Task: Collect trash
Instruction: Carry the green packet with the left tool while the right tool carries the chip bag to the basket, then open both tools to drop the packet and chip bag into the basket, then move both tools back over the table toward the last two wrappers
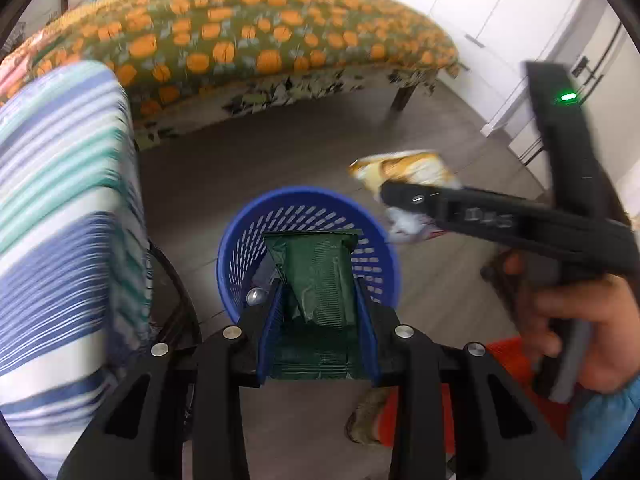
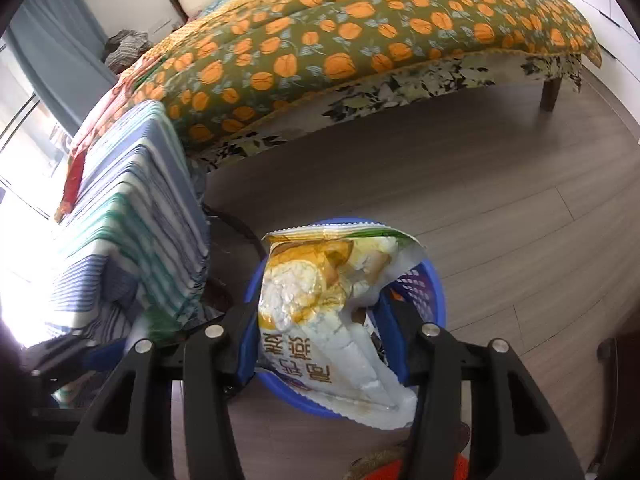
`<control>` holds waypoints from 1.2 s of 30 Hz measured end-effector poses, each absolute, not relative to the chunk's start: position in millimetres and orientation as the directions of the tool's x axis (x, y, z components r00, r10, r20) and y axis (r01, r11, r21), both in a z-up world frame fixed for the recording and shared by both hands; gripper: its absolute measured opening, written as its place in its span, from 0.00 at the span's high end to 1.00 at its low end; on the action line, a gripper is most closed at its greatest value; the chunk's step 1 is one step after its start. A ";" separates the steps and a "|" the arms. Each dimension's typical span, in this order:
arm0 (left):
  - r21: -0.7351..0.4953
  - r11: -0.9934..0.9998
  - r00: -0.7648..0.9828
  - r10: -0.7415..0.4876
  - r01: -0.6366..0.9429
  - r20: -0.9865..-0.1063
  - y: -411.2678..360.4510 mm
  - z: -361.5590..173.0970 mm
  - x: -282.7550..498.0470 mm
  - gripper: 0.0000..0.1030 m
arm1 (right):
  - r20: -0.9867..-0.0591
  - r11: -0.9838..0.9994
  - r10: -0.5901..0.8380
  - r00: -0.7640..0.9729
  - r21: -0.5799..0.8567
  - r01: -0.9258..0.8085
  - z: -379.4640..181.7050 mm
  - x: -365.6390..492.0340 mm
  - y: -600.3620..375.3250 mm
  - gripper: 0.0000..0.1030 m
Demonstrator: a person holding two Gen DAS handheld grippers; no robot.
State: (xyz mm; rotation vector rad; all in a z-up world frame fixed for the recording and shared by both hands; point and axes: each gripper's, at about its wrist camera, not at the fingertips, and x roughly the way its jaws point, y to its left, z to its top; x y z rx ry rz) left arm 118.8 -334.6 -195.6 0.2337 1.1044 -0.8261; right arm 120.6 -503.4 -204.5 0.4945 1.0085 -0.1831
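Observation:
A blue perforated basket point(image 1: 248, 236) stands on the wood floor. Just above its near rim, my left gripper point(image 1: 316, 292) is shut on a dark green wrapper point(image 1: 320, 264), pinched between the blue pads. In the left wrist view my right gripper point(image 1: 390, 200) comes in from the right, carried by a hand point(image 1: 580, 320), and clamps a yellow and white snack bag point(image 1: 404, 168) beside the basket's right rim. In the right wrist view my right gripper point(image 2: 320, 320) is shut on this snack bag point(image 2: 304, 292), which hangs over the basket point(image 2: 424, 288) and hides most of it.
A bed with an orange-flowered quilt point(image 1: 240, 40) runs across the back, with one bed leg point(image 1: 402, 96) showing. A striped cloth point(image 1: 60, 200) hangs close on the basket's left. White cupboards point(image 1: 500, 20) line the right wall. An orange-red thing point(image 1: 508, 360) lies near my feet.

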 end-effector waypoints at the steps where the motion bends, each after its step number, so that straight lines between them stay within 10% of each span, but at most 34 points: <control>1: -0.223 0.691 0.190 -0.468 0.687 -0.863 -339.7 -203.1 122.4 0.67 | -0.846 0.873 0.076 0.528 0.312 0.375 -205.9 120.0 -505.8 0.52; 4: -0.232 0.694 0.182 -0.468 0.682 -0.865 -354.7 -218.8 133.4 0.65 | -0.842 0.860 0.076 0.534 0.327 0.392 -211.0 119.5 -515.1 0.48; 8: -0.219 0.717 0.210 -0.458 0.662 -0.864 -367.5 -228.7 147.2 0.29 | -0.830 0.834 0.075 0.553 0.357 0.422 -210.9 119.5 -525.9 0.32; 14: -0.226 0.713 0.256 -0.500 0.664 -0.827 -354.1 -196.6 137.8 0.12 | -0.805 0.839 0.000 0.594 0.323 0.438 -192.2 114.9 -528.2 0.26; 27: -0.039 0.823 0.514 -0.390 0.567 -0.765 -181.5 -130.2 111.8 0.05 | -0.775 0.952 -0.178 0.607 0.019 0.304 -175.5 123.4 -430.3 0.09; 36: 0.036 0.938 0.566 -0.178 0.346 -0.805 -35.5 -141.6 159.9 0.05 | -0.785 0.998 0.029 0.618 0.058 0.028 -152.5 153.4 -273.3 0.07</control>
